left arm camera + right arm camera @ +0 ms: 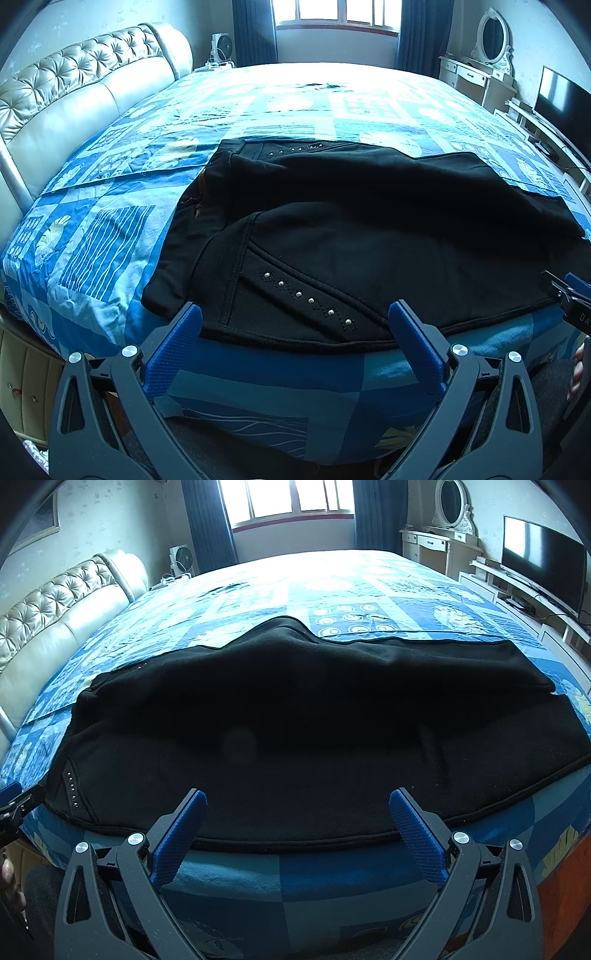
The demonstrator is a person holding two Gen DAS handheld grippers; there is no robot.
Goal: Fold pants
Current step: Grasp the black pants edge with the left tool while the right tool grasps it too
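Note:
Black pants (pixel 351 229) lie across the near edge of the bed, waistband to the left, with a studded pocket trim (pixel 310 301) near the front. In the right wrist view the pants (pixel 295 731) fill the middle, legs running right. My left gripper (pixel 295 317) is open and empty, its blue fingers just in front of the waist hem. My right gripper (pixel 297 805) is open and empty at the near hem of the leg. Each gripper shows at the other view's edge: the right one (pixel 569 295), the left one (pixel 14 801).
The bed (pixel 110 236) has a blue patterned cover, with a padded headboard (pixel 66 99) on the left. A dresser with mirror (pixel 487 55) and a TV (pixel 543 561) stand to the right. A window with blue curtains (pixel 332 14) is at the back.

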